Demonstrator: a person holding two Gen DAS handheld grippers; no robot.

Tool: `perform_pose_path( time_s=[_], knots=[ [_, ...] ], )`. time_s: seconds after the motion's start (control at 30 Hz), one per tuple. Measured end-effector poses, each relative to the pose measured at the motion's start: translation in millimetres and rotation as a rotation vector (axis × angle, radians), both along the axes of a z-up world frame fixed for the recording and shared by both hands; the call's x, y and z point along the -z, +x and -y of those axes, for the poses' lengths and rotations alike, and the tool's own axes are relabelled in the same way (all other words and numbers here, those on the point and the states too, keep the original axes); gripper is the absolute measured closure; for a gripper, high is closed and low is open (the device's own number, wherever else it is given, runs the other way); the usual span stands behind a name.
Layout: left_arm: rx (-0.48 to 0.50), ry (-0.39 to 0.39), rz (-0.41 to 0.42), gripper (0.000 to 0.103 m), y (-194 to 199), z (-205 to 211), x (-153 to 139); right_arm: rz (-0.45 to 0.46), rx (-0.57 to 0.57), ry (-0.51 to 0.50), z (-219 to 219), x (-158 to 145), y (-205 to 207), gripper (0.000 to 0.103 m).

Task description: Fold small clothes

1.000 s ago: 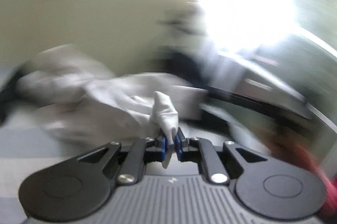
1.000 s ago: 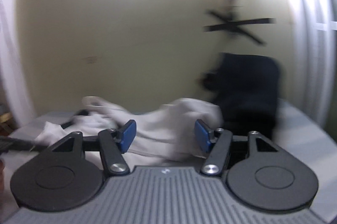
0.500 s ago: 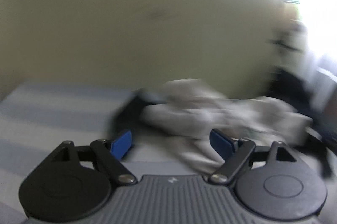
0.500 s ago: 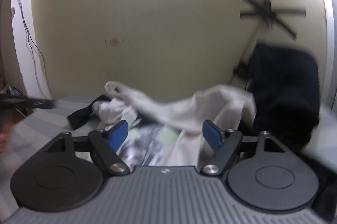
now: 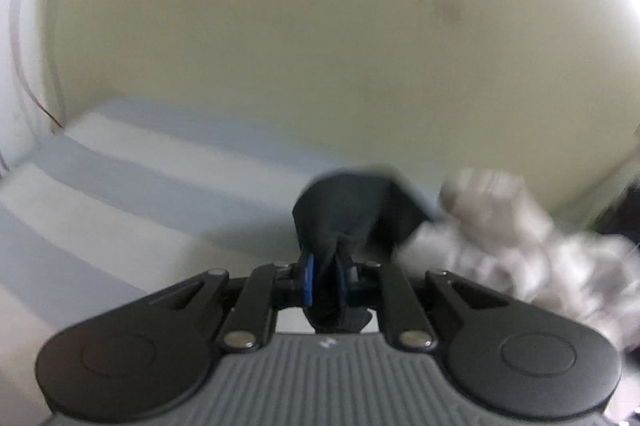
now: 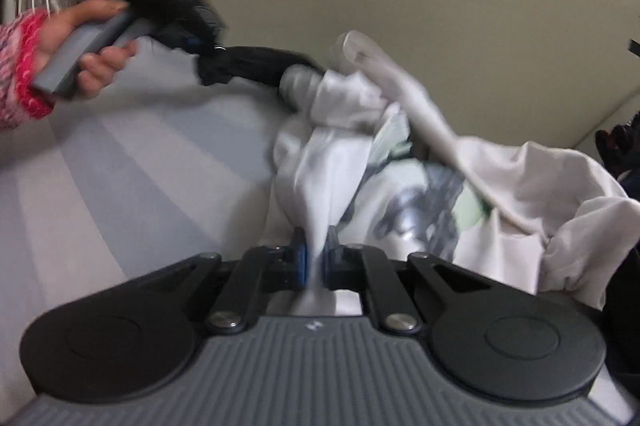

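My left gripper [image 5: 325,280] is shut on a small dark garment [image 5: 352,209] and holds it off the striped bed. In the right wrist view the left gripper [image 6: 204,49] is at the upper left, with the dark garment [image 6: 256,67] stretched from it toward the pile. My right gripper [image 6: 315,268] is shut on a white printed garment [image 6: 332,177] that is part of a crumpled heap of white clothes [image 6: 520,185]. The white heap also shows blurred in the left wrist view [image 5: 520,246].
A blue and white striped bed sheet [image 6: 120,165] covers the surface to the left of the clothes. A cream wall [image 5: 280,25] stands close behind. Dark fabric [image 6: 624,145] lies at the far right edge. The person's hand with a red sleeve [image 6: 24,65] holds the left gripper.
The left gripper let go of white cloth, opened, and has now shut on the dark garment. The right gripper was open and has now shut on the white printed garment.
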State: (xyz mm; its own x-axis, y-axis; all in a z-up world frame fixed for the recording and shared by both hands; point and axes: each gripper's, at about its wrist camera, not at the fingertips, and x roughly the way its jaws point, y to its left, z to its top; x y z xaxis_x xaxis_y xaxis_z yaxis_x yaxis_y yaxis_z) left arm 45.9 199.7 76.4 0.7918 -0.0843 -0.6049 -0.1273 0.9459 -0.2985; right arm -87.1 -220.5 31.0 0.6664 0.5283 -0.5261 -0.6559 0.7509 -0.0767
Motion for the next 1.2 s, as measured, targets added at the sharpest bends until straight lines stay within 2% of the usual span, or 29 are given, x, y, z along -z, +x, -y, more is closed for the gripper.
perform_pose_path(
  time_s=[0.13,0.2,0.27,0.33,0.37,0.4,0.43,0.47,0.53,0.6,0.67,0.73,0.83,0.9,0.97,1.03,1.1,1.13,1.2],
  knots=[
    [-0.093,-0.051,0.21,0.093,-100,-64,-84,0.018,-0.034,0.311,77,-69,-18,0.094],
    [-0.165,-0.034,0.281,0.093,-151,-87,-117,0.02,-0.137,0.482,124,-96,-33,0.094],
    [-0.269,0.035,0.335,0.093,-203,-102,-143,0.05,-0.284,0.601,162,-111,-54,0.092],
    [-0.373,0.09,0.315,0.089,-244,-114,-156,0.034,-0.364,0.639,186,-116,-68,0.084],
    [-0.429,0.125,0.299,0.08,-257,-118,-157,0.032,-0.379,0.648,196,-116,-72,0.07],
    [-0.482,0.176,0.287,0.072,-263,-116,-157,0.054,-0.347,0.647,203,-116,-75,0.06],
    [-0.541,0.234,0.279,0.054,-271,-119,-156,0.093,-0.278,0.641,209,-115,-78,0.039],
    [-0.58,0.267,0.274,0.047,-268,-122,-156,0.121,-0.222,0.644,214,-115,-79,0.03],
    [-0.573,0.269,0.267,0.047,-255,-129,-157,0.114,-0.189,0.676,222,-117,-72,0.03],
    [-0.504,0.239,0.266,0.046,-236,-120,-149,0.098,-0.157,0.734,225,-117,-60,0.03],
    [-0.397,0.243,0.241,0.042,-204,-106,-136,0.089,-0.11,0.766,228,-116,-54,0.03],
    [-0.267,0.269,0.197,0.037,-172,-75,-115,0.082,-0.01,0.685,214,-118,-38,0.03],
    [-0.073,0.351,0.108,0.03,-112,-27,-71,0.099,0.145,0.407,174,-123,1,0.03],
    [0.035,0.404,0.039,0.027,-71,0,-39,0.099,0.197,0.235,144,-120,36,0.029],
    [0.131,0.462,-0.034,0.024,-37,27,-5,0.071,0.21,0.122,121,-112,69,0.024],
    [0.196,0.536,-0.109,0.022,-10,49,27,0.019,0.209,0.036,102,-100,104,0.019],
    [0.233,0.567,-0.171,0.022,9,63,52,-0.035,0.218,-0.029,91,-83,134,0.017],
    [0.251,0.567,-0.198,0.023,14,63,68,-0.067,0.22,-0.052,87,-75,150,0.017],
    [0.279,0.569,-0.213,0.034,20,69,80,-0.14,0.216,-0.079,82,-60,173,0.017]
  ],
)
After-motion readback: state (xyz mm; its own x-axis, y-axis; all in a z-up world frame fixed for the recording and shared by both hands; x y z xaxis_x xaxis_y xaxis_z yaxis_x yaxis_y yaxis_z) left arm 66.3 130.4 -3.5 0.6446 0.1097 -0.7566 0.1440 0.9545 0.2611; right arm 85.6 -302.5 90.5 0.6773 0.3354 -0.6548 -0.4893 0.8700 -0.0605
